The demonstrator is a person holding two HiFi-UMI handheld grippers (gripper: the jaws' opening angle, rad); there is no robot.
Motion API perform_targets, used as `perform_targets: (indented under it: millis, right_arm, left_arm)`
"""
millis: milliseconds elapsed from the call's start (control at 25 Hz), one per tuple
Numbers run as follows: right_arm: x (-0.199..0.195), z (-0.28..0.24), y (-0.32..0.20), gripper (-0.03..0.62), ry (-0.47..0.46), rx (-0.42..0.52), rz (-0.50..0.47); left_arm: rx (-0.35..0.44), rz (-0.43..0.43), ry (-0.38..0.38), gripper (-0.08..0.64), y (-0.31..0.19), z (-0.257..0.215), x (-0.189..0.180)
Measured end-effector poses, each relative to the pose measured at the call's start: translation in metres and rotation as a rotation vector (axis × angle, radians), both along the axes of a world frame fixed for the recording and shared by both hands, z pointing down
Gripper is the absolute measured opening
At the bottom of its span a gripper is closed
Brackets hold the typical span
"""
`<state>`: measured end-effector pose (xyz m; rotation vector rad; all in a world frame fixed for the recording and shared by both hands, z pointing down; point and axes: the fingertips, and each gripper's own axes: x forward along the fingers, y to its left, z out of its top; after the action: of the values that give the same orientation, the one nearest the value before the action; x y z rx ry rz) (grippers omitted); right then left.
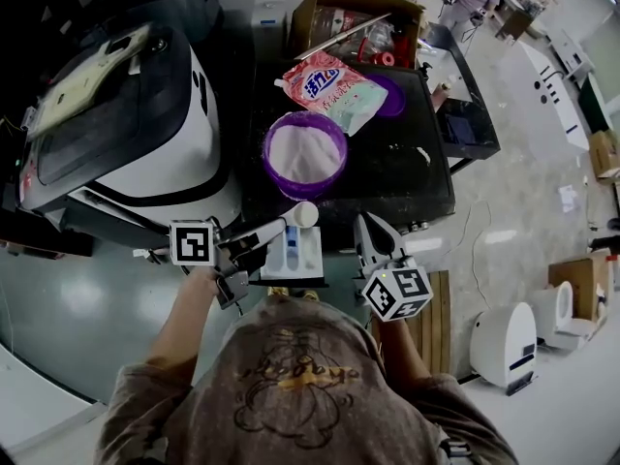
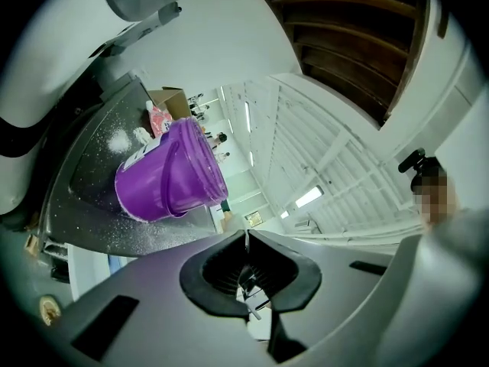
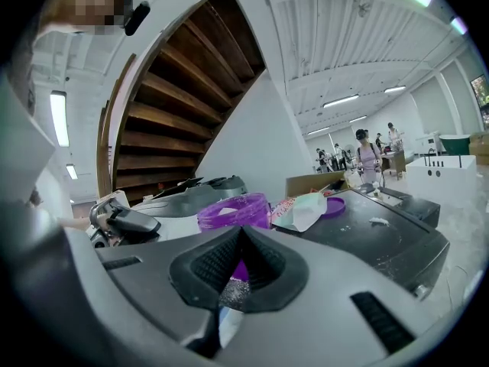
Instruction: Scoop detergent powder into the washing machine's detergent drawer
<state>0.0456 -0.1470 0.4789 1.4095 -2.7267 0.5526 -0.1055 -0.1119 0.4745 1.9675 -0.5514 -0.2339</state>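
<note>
A purple tub full of white powder stands on the black washer top, and it also shows in the left gripper view as the purple tub. Behind it lie a pink detergent bag and a purple lid. The detergent drawer is pulled out at the washer's front edge. My left gripper is shut on the handle of a white scoop, whose cup hangs over the drawer's far end. Just right of the drawer, my right gripper is shut with nothing in it.
A second white and black washing machine stands to the left. An open cardboard box sits behind the washer top, with a dark tray to its right. White appliances stand on the floor at lower right. People stand far back.
</note>
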Motion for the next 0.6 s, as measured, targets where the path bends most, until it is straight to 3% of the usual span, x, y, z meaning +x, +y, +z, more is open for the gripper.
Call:
perform_targets:
  millis: [440,600]
  right_arm:
    - [0.007,0.006,0.005,0.003,0.005,-0.010,0.009]
    - [0.009,0.008,0.007,0.003,0.008,-0.015,0.012]
  left_arm:
    - [0.005,-0.008,-0.072,0.025,0.011,0.036,0.019]
    - [0.027,-0.016,-0.149,0.025,0.013,0.061,0.019]
